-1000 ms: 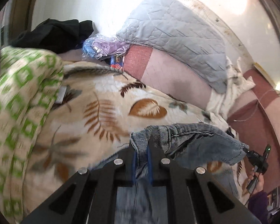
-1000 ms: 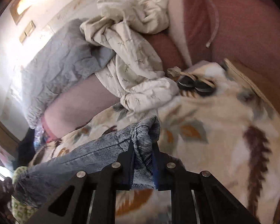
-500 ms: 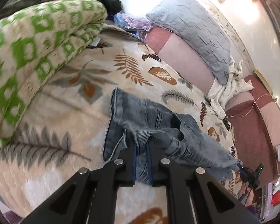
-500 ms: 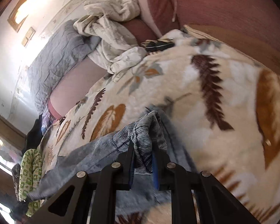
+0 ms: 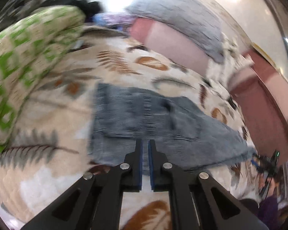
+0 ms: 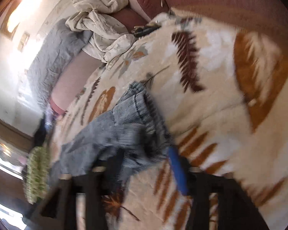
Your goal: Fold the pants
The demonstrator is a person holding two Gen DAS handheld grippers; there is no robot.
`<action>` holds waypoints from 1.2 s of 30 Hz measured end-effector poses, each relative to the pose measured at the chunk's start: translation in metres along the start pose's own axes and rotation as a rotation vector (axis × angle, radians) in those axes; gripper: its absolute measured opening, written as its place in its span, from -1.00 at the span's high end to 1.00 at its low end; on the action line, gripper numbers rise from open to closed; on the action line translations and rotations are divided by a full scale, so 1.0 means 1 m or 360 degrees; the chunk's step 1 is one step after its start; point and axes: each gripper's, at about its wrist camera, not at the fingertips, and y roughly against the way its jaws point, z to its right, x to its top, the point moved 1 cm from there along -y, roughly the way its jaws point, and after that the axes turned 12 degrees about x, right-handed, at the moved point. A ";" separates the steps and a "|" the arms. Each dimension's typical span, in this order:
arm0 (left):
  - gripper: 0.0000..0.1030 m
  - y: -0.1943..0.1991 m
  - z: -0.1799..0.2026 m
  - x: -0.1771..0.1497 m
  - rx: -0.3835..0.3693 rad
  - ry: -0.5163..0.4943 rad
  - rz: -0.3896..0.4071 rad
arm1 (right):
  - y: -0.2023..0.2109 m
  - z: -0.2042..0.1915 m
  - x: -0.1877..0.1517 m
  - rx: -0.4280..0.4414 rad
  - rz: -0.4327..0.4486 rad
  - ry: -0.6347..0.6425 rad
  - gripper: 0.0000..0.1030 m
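Observation:
Blue denim pants (image 5: 144,115) lie spread on a leaf-patterned blanket (image 5: 48,172). My left gripper (image 5: 145,142) hovers at their near edge, shut, and no cloth shows between its blue pads. In the right wrist view the picture is blurred. The pants' bunched end (image 6: 128,122) rests on the blanket (image 6: 220,76) between the fingers of my right gripper (image 6: 146,159). Its jaws are opening, and the blue pad (image 6: 177,170) stands clear of the denim. The right gripper also shows at the far right of the left view (image 5: 266,164), beyond the pants' other end.
A folded green-patterned blanket (image 5: 19,67) rises to the left of the pants. A grey pillow (image 5: 178,13) and a crumpled cream sheet (image 6: 101,25) lie along the back wall. A small black object (image 6: 146,29) sits at the blanket's far edge, beside maroon upholstery (image 5: 263,111).
Both grippers have come down and the pants now lie flat on the blanket. The right jaws have spread off the bunched denim. The fold that the left fingers pinched is gone from between them.

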 end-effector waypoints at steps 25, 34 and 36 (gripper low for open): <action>0.90 -0.078 0.078 -0.020 0.0065 -0.0311 -0.0209 | -0.085 -0.038 0.074 -0.0153 -0.0021 0.0094 0.85; 0.90 -0.077 0.077 -0.024 0.0081 -0.0318 -0.0191 | -0.087 -0.022 0.099 -0.0207 0.0226 -0.0015 0.85; 0.90 -0.077 0.076 -0.026 0.0075 -0.0309 -0.0184 | -0.091 -0.012 0.096 -0.0293 0.0213 -0.0020 0.84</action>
